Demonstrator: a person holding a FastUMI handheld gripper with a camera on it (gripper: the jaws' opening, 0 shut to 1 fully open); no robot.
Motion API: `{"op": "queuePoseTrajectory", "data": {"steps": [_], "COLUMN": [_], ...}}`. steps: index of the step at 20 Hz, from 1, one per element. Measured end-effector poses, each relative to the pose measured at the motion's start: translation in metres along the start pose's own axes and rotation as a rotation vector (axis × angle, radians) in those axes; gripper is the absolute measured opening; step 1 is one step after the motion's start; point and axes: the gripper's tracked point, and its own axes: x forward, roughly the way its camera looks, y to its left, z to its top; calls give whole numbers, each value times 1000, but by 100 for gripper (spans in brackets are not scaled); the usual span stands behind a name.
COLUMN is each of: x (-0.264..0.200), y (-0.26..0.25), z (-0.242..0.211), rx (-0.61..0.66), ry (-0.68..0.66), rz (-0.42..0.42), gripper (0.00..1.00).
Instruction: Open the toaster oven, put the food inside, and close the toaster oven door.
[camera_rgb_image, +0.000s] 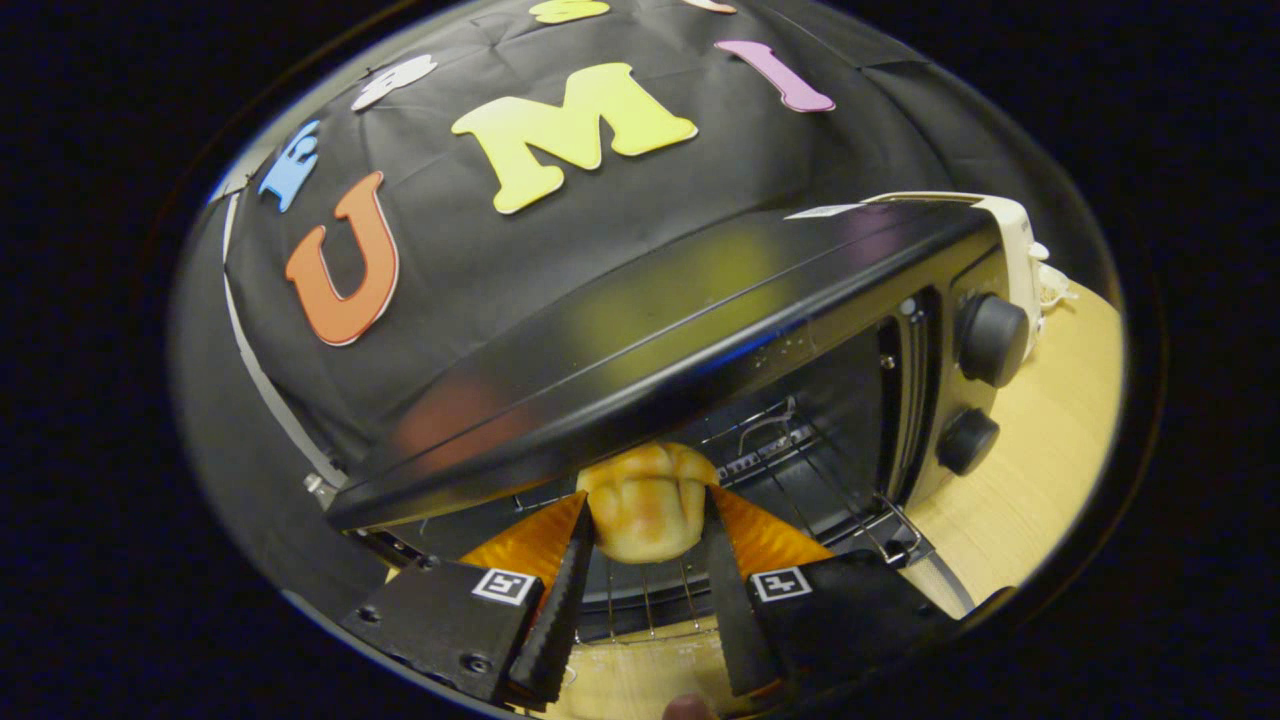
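The gripper (648, 530) is clamped on a golden bread roll (648, 500); both fingers (560, 600) press on its sides, one on each side. The roll is held at the mouth of the toaster oven (700, 330), just under the front edge of its dark top and above the wire rack (650, 600) that lies inside. The oven door is open, so the dark inside of the oven and the rack are visible beyond the fingers. On the right part of the oven front there are two round black knobs (990, 340), one above the other. The oven stands on a light wooden worktop (1040, 450). Behind the oven hangs the black cloth wall (500, 260) of the booth.
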Motion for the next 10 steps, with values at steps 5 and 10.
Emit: {"op": "queuePoseTrajectory", "data": {"steps": [5, 10], "x": [0, -21], "y": [1, 8], "z": [-5, -4], "rx": [-44, -64], "ry": [-15, -23], "rz": [-30, -27], "gripper": [81, 97]}}
